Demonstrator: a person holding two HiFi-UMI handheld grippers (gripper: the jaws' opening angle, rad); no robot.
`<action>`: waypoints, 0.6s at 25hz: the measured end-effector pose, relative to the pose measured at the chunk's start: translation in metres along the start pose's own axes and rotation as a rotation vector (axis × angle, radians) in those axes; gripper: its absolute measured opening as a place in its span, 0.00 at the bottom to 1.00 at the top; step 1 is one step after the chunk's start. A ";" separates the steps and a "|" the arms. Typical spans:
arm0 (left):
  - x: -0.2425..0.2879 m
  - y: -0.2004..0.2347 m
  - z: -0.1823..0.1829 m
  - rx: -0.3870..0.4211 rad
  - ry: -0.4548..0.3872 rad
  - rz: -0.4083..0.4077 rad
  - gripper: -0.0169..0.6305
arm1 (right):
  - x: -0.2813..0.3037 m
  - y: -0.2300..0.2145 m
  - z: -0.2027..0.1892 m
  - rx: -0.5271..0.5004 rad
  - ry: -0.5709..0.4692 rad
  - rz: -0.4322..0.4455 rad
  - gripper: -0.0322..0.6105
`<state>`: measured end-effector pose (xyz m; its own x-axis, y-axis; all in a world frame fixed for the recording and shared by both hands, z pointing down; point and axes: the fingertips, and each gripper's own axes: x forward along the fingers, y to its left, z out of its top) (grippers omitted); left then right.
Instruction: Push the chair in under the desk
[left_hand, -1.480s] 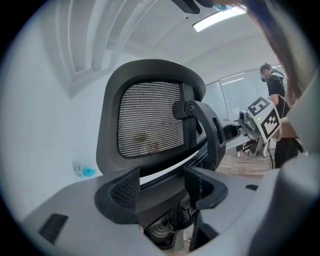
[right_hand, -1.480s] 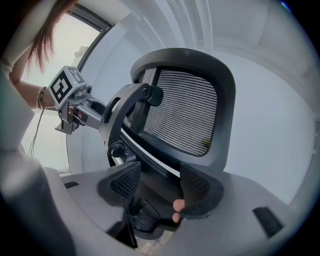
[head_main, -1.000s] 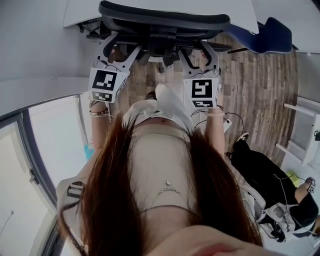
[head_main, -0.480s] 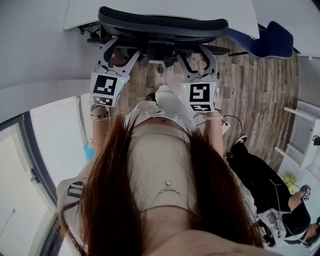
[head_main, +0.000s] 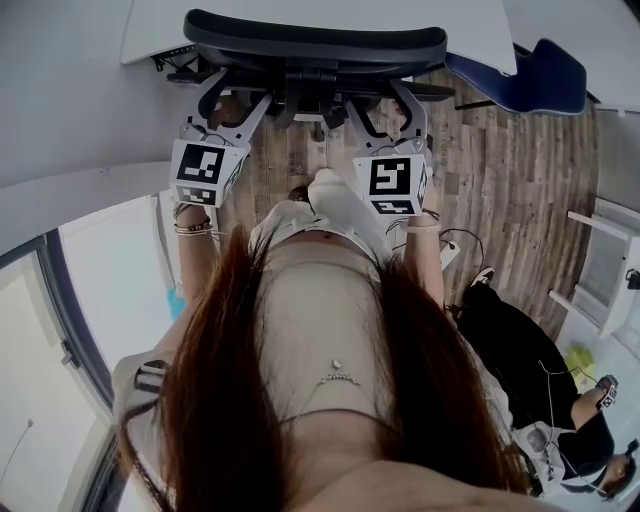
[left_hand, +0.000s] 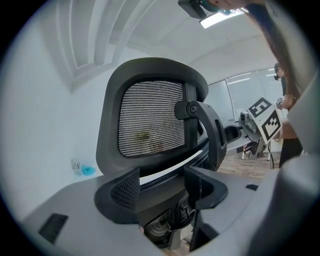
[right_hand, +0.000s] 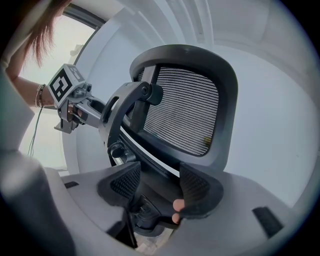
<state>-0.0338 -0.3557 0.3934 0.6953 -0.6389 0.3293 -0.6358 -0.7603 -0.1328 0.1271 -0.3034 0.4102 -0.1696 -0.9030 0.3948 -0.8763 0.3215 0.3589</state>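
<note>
My left gripper (head_main: 228, 100) and right gripper (head_main: 385, 108) both have their jaws spread wide, grasping nothing. They sit side by side, low against the back of the black mesh-backed office chair (head_main: 315, 45). The chair stands straight ahead of me on the wood-plank floor (head_main: 500, 150), the top of its backrest at the near edge of the white desk (head_main: 300, 12).

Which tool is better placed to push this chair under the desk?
Right, marginally: the right tool sits nearer the chair back's centre than the left tool; both are open, reaching its frame.
</note>
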 end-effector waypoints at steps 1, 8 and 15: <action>0.000 0.000 0.001 0.000 0.000 0.001 0.44 | 0.000 0.000 0.000 0.000 -0.001 0.000 0.44; -0.002 -0.001 0.003 -0.004 -0.003 0.008 0.44 | -0.002 -0.001 0.003 -0.004 -0.010 0.004 0.45; -0.003 0.000 0.004 -0.007 -0.004 0.018 0.44 | 0.000 -0.002 0.005 -0.007 -0.020 0.006 0.45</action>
<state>-0.0345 -0.3545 0.3888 0.6848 -0.6532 0.3231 -0.6507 -0.7477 -0.1324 0.1265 -0.3058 0.4054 -0.1834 -0.9066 0.3801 -0.8720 0.3286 0.3629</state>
